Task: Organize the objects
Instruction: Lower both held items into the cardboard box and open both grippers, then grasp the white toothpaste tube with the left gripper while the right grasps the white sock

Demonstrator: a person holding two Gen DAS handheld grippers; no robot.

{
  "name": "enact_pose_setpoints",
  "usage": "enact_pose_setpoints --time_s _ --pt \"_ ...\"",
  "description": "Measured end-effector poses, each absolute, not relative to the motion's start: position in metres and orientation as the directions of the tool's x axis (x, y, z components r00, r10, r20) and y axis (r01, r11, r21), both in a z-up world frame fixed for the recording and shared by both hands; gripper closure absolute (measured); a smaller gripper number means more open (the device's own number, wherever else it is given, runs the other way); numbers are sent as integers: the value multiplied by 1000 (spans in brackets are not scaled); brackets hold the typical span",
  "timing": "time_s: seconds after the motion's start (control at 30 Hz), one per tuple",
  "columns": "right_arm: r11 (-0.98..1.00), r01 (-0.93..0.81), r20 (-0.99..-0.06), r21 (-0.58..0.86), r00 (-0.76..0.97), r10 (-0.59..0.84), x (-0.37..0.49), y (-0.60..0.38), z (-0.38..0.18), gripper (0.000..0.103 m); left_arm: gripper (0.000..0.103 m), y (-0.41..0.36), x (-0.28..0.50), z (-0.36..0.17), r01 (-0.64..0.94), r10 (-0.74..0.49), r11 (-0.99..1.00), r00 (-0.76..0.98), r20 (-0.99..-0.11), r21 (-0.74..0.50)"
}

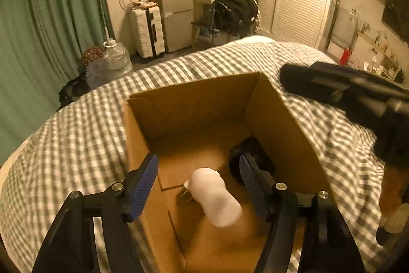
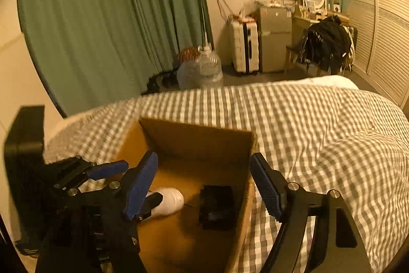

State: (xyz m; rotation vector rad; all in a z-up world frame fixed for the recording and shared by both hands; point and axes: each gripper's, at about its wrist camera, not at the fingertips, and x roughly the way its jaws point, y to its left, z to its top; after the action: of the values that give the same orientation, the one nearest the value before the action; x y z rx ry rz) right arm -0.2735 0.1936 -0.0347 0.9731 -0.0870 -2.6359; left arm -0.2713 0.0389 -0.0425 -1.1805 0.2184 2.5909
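Note:
An open cardboard box [image 1: 194, 104] sits on a grey checked bedspread [image 1: 76, 145]. Inside it lie a white plug adapter [image 1: 216, 196] and a black block [image 1: 255, 160]. My left gripper [image 1: 199, 183] is open above the box, its jaws apart on either side of the white adapter, which is blurred and not touched. In the right wrist view the box [image 2: 194, 137], the white adapter [image 2: 170, 200] and the black block [image 2: 217, 206] show too. My right gripper [image 2: 204, 186] is open and empty over the box's right side.
The bedspread [image 2: 319, 132] spreads to the right. Beyond the bed stand a white suitcase [image 1: 148, 30], a small fridge [image 1: 176, 17], water jugs [image 1: 115, 60], a chair with a black bag [image 1: 232, 12] and green curtains [image 1: 51, 17].

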Motion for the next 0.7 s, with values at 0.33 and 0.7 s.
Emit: enact_pose_setpoints --time_s 0.33,0.7 --pt "-954 290 -512 75 -810 -286 -171 213 75 17 15 5 -167 36 -183 98 -981 -737 -669 57" --pt "-923 375 -460 -85 -836 -298 -47 188 109 12 9 -15 -69 56 -65 -5 -993 -807 -591 98"
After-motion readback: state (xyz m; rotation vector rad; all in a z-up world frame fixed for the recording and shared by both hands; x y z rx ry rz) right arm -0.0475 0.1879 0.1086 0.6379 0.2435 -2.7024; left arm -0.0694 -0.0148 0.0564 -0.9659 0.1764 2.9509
